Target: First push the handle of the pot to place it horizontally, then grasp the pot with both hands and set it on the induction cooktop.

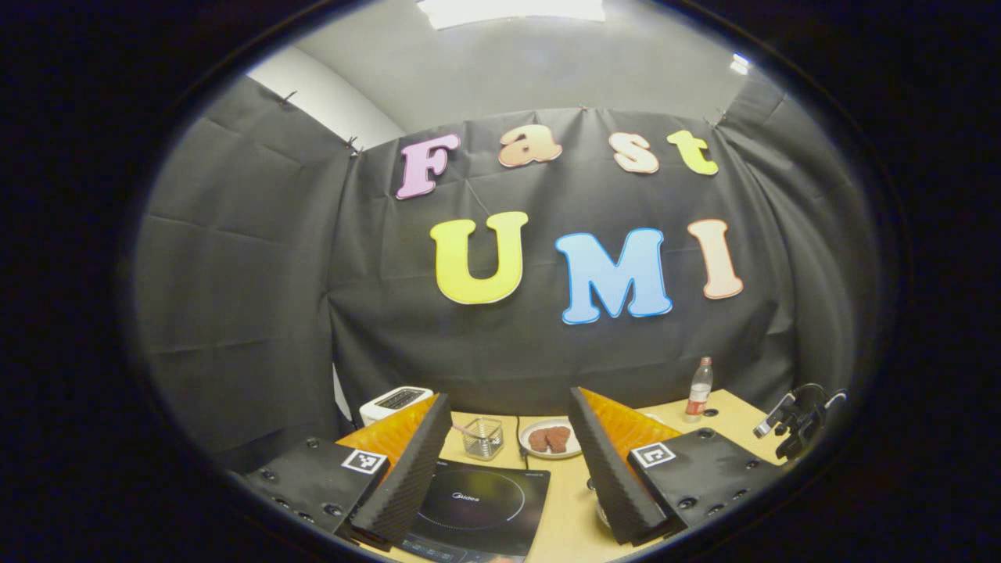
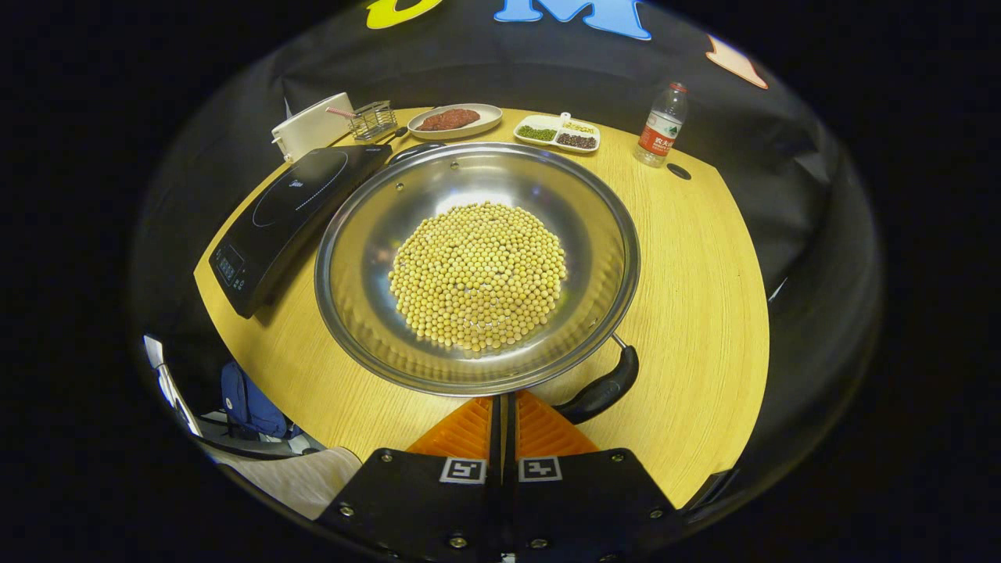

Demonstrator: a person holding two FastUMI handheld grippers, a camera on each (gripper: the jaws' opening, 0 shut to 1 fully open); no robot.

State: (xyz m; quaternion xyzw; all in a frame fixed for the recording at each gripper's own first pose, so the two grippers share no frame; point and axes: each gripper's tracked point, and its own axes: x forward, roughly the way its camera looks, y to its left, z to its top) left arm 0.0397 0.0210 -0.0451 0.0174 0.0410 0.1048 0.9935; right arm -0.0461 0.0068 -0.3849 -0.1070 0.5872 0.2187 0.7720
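The pot [image 2: 477, 266] sat on the bench [image 2: 696, 258] beside the cooktop [image 2: 289, 211], not yet lifted. Right tool [image 2: 503, 410] was closed, empty, beside the handle [image 2: 602, 391]; left tool [image 1: 508, 461] gaped.

silver pot [image 2: 375, 258], yellow beans [image 2: 477, 274], black cooktop [image 2: 289, 211]

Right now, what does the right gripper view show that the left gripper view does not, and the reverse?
Right gripper view's own: the beans in the pot, its handle, a divided dish, the shut right gripper. Left gripper view's own: the open left gripper, a clamp stand. Shared: cooktop, plate, bottle, toaster.
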